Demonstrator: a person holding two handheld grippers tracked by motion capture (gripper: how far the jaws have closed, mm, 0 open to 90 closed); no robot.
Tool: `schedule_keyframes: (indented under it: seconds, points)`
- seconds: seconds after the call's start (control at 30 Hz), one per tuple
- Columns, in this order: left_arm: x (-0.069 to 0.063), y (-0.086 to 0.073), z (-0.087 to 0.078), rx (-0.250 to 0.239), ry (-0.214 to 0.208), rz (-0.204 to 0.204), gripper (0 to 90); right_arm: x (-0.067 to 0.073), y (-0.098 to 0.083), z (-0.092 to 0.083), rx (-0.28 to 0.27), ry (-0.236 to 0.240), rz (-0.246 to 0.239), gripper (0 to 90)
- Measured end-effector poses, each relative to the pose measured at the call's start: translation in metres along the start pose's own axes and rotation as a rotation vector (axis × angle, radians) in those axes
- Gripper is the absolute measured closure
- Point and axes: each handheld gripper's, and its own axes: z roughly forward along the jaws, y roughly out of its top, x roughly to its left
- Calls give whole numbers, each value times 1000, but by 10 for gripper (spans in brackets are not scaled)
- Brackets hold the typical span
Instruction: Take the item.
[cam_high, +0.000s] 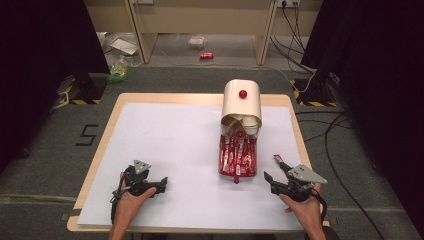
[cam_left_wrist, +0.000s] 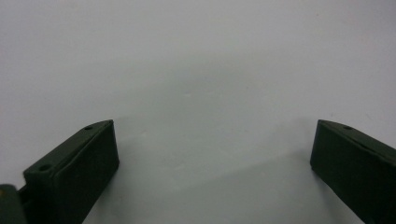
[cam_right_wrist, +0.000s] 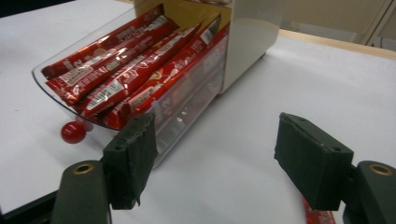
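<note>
A: Where is the box in the high view?

B: The cream box (cam_high: 242, 101) with a red knob (cam_high: 243, 93) on top stands right of centre in the upper half of the frame, on the white sheet (cam_high: 170, 145) that covers the wooden table (cam_high: 102, 137). Its clear drawer (cam_high: 238, 156) is pulled out toward the bottom of the frame and is full of red sachets (cam_high: 239, 154). A second red knob (cam_high: 236, 180) sits at the drawer's front end.

A: And the grippers?

B: The left gripper (cam_high: 152, 186) is at the lower left, held in the left hand (cam_high: 131, 199), resting low over the sheet. In the left gripper view its jaws stand spread wide, with bare white sheet between them. The right gripper (cam_high: 270, 180) is at the lower right, in the right hand (cam_high: 305, 207), just beside the drawer's front corner.

A: Is the right one holding anything?

B: No. In the right gripper view the jaws are spread apart with nothing between them; the drawer and its sachets (cam_right_wrist: 126, 70) fill the upper left of that frame. A red strip (cam_high: 278, 161) lies just beside that gripper in the high view, probably a loose sachet, though it is too small to be sure.
</note>
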Motion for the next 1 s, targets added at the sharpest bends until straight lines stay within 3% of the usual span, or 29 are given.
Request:
schedule_keyframes:
  seconds: [1.0]
  points:
    - [0,0,0,3,2,3,1,26,-4,-1,2,94,-19,292]
